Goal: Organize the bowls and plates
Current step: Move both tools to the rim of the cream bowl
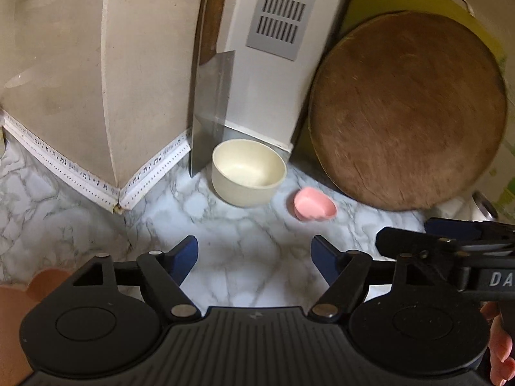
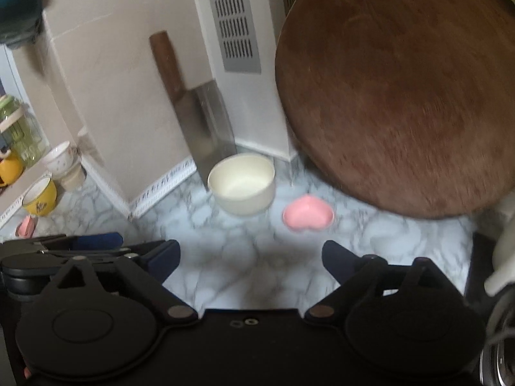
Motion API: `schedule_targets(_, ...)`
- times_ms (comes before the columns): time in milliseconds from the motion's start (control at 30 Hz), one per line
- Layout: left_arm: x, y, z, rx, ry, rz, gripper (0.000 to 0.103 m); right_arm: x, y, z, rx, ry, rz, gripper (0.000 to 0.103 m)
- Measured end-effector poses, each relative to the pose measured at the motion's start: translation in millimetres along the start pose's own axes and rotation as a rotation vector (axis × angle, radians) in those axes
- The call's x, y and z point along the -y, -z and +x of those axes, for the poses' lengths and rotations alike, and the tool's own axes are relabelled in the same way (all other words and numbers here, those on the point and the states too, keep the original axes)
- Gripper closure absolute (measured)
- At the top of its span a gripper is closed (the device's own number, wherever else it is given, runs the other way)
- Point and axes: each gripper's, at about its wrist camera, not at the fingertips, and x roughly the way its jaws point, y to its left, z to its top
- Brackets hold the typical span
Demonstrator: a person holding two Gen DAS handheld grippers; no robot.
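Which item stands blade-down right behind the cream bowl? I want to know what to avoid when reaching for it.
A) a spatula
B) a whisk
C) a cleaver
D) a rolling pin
C: a cleaver leans upright in the wall corner, directly behind the cream bowl.

Upright cream bowl (image 1: 248, 173) beside pink heart dish (image 1: 314, 203), apart.
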Motion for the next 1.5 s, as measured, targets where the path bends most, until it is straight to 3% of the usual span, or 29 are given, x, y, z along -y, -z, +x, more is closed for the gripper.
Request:
schedule_targets(367,2,-37,44,-0.009,-0.087,-0.039,0.026,24,-39,50,-0.049,-0.011,0.035,0.007)
schedule_targets(733,0,-67,87,-0.013,-0.193,-0.039,0.026,27,-69,96,-0.088,0.005,-0.024,0.010)
schedule_targets(1000,-3,-78,122,-0.030,-0.261,0.028,0.026,28,-76,133,-0.154,-0.020,-0.035,0.019)
schedule_targets(1500,-18,-82,165,-0.093,-0.298,-0.044,0.026,42,-82,185,-0.203,-0.015,0.036,0.023)
